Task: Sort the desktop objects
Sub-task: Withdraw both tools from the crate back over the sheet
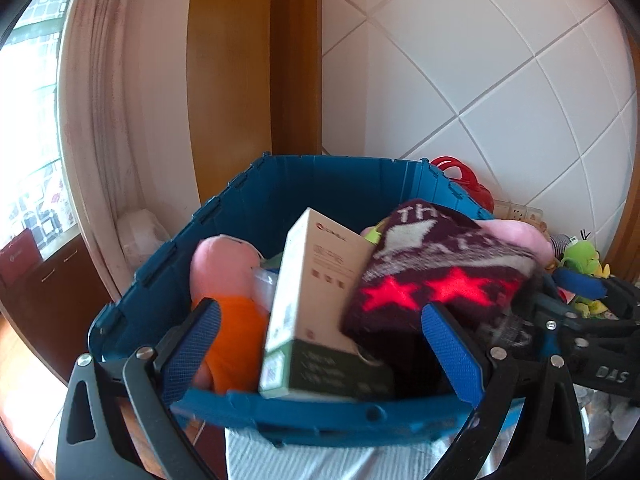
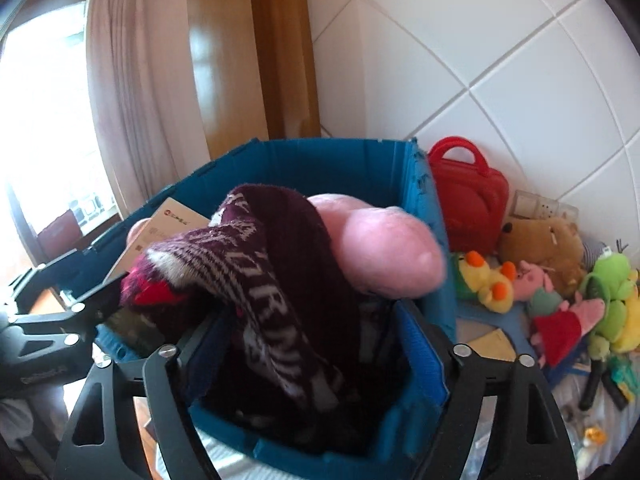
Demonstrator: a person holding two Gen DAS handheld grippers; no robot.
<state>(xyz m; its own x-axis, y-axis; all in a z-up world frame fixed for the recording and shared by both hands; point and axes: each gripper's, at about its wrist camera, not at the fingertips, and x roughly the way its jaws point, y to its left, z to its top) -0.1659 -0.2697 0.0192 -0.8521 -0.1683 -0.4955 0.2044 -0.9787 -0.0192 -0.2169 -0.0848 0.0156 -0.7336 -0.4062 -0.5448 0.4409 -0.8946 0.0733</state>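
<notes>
Standing on a pale cloth-covered surface [image 1: 256, 456] against a white tiled wall [image 1: 500, 80], the blue plastic folding crate [image 2: 328, 160] was heaped full. Loose plush toys [image 2: 560, 280] crowded its right side. The maroon knitted scarf [image 2: 276, 280] draped inside, between the right gripper's [image 2: 316, 344] parted jaws, untouched. The left gripper [image 1: 320, 348] was likewise spread, empty.
</notes>
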